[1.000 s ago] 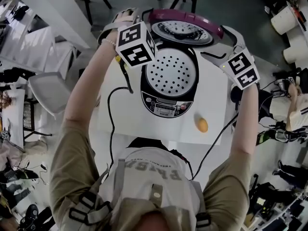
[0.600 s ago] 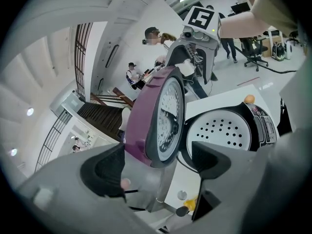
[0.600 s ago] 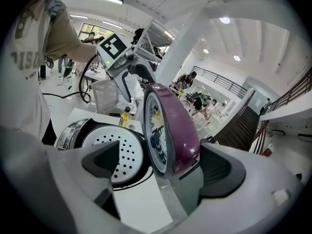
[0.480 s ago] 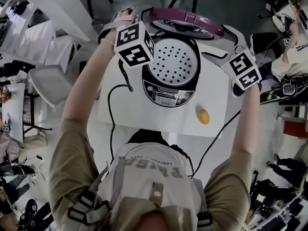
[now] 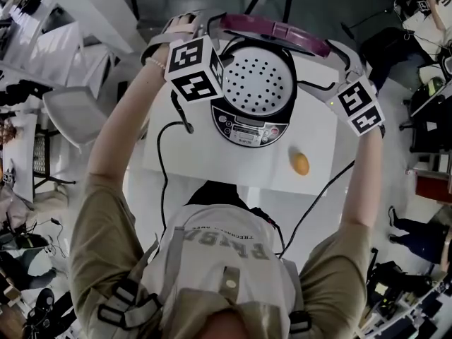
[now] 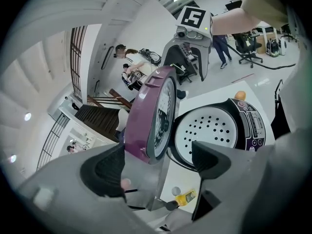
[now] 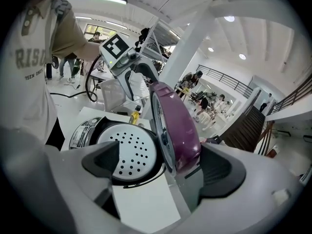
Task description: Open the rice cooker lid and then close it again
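Note:
The rice cooker [image 5: 251, 129] stands on a white table [image 5: 191, 161] with its purple lid [image 5: 275, 30] raised upright behind the perforated white inner tray [image 5: 261, 83]. My left gripper [image 5: 178, 28] is at the lid's left edge and my right gripper [image 5: 340, 54] at its right edge. In the left gripper view the lid [image 6: 148, 116] stands edge-on between the wide-apart jaws of the left gripper [image 6: 156, 152]. In the right gripper view the lid [image 7: 175, 126] likewise sits between the spread jaws of the right gripper [image 7: 158, 155]. Neither pair of jaws presses on it.
A small orange ball [image 5: 301, 164] lies on the table right of the cooker's panel. A black cable [image 5: 164, 161] hangs off the table's left side. A yellow bottle [image 6: 185, 197] lies behind the cooker. A grey chair [image 5: 74, 129] stands at the left, and people work in the background.
The lid's inner face showed broadly a second ago and now shows only as a thin edge in the head view. Both grippers have stayed at the lid's two sides.

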Demonstrator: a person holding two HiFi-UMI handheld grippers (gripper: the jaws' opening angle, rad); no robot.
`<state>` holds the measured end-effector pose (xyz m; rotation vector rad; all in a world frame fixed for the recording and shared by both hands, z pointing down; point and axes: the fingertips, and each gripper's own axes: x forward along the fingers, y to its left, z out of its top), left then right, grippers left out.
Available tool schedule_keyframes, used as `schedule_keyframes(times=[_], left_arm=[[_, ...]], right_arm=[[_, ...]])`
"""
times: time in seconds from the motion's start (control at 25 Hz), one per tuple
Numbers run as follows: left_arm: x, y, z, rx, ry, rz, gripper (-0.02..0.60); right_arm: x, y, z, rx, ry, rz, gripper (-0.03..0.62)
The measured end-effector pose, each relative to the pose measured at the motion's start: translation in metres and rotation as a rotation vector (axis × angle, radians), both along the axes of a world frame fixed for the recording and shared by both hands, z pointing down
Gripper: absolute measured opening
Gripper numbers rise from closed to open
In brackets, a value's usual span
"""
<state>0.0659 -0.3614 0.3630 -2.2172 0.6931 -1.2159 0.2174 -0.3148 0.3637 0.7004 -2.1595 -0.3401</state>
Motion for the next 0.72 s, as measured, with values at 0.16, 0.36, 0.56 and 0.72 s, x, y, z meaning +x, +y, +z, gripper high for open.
schedule_keyframes(times=[0.16,0.36,0.56,0.72], left_arm=[[-0.002,0.009,0.006,0.008,-0.005,0.006,0.443],[-0.004,0.019,0.014,0.002,-0.014,0.010,0.443],[-0.005,0.030,0.020,0.003,-0.021,0.017,0.443],[-0.008,0.038,0.025,-0.002,-0.030,0.022,0.443]], right_arm=[[-0.002,0.010,0.005,-0.015,-0.007,-0.014,0.487],[-0.003,0.020,0.013,-0.029,-0.008,-0.028,0.488],[-0.004,0.030,0.018,-0.045,-0.018,-0.041,0.488],[-0.005,0.037,0.024,-0.050,-0.005,-0.051,0.488]])
